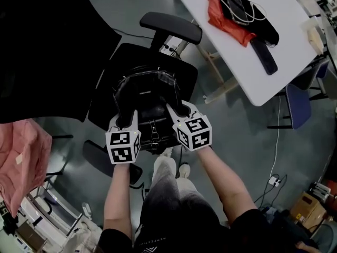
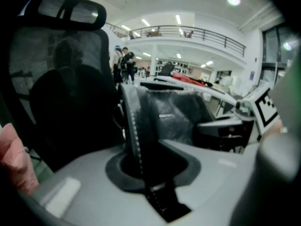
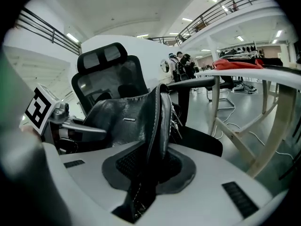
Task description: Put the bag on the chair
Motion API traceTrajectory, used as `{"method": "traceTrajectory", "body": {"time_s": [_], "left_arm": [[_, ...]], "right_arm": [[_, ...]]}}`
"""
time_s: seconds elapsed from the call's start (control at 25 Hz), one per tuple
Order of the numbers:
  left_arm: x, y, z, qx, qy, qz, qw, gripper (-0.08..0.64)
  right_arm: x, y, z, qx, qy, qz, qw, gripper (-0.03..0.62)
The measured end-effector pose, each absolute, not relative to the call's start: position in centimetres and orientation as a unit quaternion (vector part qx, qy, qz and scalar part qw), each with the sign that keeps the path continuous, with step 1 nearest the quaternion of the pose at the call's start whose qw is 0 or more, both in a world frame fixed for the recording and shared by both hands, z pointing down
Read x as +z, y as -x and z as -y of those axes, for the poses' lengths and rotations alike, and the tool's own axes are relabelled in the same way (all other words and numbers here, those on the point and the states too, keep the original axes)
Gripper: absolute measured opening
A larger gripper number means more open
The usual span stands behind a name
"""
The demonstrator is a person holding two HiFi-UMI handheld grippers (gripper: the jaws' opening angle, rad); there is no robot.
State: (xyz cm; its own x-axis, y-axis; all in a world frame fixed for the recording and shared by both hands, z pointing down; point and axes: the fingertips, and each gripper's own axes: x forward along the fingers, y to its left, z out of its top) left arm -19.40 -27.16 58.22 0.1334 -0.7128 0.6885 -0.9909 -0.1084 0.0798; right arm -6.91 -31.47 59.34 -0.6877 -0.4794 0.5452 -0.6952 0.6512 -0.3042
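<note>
A black leather bag [image 1: 145,94] stands upright on the seat of a black office chair [image 1: 185,70], straight below me. My left gripper [image 1: 124,120] is at the bag's near left side, shut on a black stitched strap [image 2: 134,126] that runs up between its jaws. My right gripper [image 1: 178,113] is at the near right side, with the other strap [image 3: 157,121] between its pads. The left gripper view has the bag's front [image 2: 175,117] just beyond the strap, with the chair back [image 2: 61,79] on its left. In the right gripper view the bag [image 3: 120,119] stands in front of the chair back and headrest [image 3: 101,58].
A white table [image 1: 295,30] at the upper right carries a red cloth [image 1: 226,16] and black items with a cable. Its wooden legs [image 1: 218,70] stand close to the chair's right. A pink cloth [image 1: 21,157] lies at the left, a blue chair [image 1: 297,104] at the right.
</note>
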Motion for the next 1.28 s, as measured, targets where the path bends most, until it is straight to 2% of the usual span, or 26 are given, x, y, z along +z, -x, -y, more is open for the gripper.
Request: {"method": "traceTrajectory", "body": {"time_s": [0.56,1.08,1.28], "left_arm": [[61.6,21.2,29.0,0.25,-0.677,0.615,0.317,0.106],[64.5,22.4,31.2,0.264,-0.663,0.611,0.343,0.146],[65.5,23.3,31.6,0.273,-0.652,0.617,0.345,0.185]], "right_arm": [[62.9,8.8,33.8,0.259,-0.319,0.88,0.24,0.064],[66.4,9.1,35.6,0.289,-0.333,0.856,0.272,0.097],[67.3,9.3,36.1,0.304,-0.337,0.844,0.286,0.127]]}}
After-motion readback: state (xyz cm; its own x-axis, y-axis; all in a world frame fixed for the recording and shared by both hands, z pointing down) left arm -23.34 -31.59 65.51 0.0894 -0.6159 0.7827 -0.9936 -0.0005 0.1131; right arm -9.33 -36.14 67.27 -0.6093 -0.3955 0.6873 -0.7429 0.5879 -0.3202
